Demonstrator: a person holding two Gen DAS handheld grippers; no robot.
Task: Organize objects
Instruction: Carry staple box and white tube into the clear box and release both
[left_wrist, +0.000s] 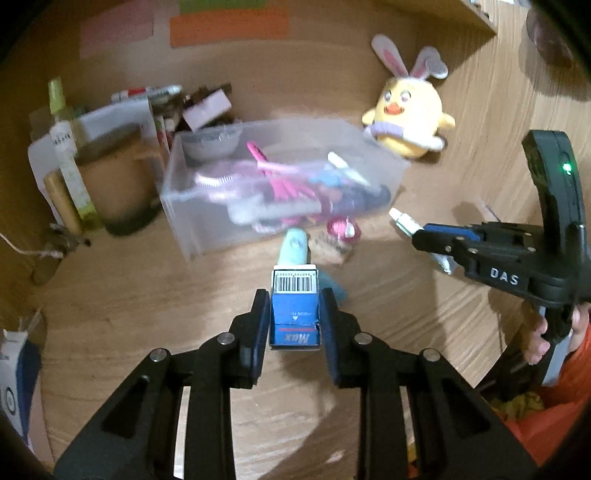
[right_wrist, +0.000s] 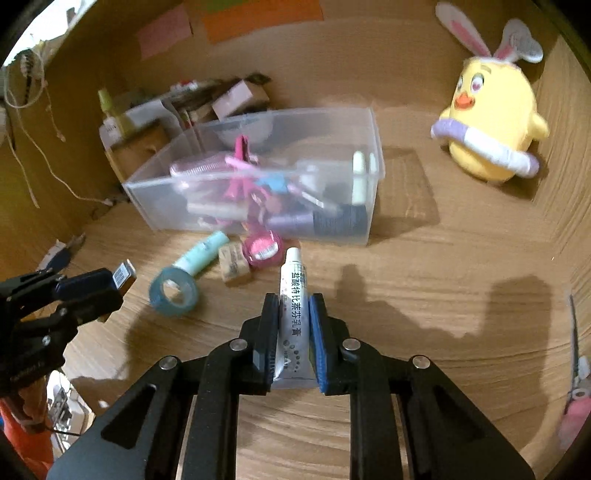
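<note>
The wooden desk (right_wrist: 424, 295) filled both views, and on it sat the clear plastic bin (right_wrist: 369, 177), open-topped and already crowded with pink clips, a comb, small tubes and a dark purple-capped bottle, though its frosted walls and the blur made most of that jumble hard to sort out. Off to the right of the bin stood the yellow chick plush (right_wrist: 495, 122) with its bunny ears, the tips of the ears cut by the frame edge in the right wrist view. Behind the bin, a white organizer (left_wrist: 110, 122) packed with bottles and boxes was too smeared to read. Down in front of the bin lay the loose bits: a mint-green tube (right_wrist: 205, 253), a teal roll of tape (right_wrist: 173, 291) just beside it, a small beige box (right_wrist: 232, 262), and a round pink tin (right_wrist: 263, 251) touching the bin's front wall. The left gripper (left_wrist: 295, 317) was clamped on a small blue box (left_wrist: 295, 314), barcode end pointing forward, "Max" printed near the back, its pads pressing both sides and the box lifted clear of the desk, in front of the bin. The right gripper (right_wrist: 293, 332) was squeezed tight on a white ointment tube (right_wrist: 293, 295) with black printed characters, cap pointing toward the bin, crimped tail tucked back between the pads, and it was held over the desk just short of the pink tin.
</note>
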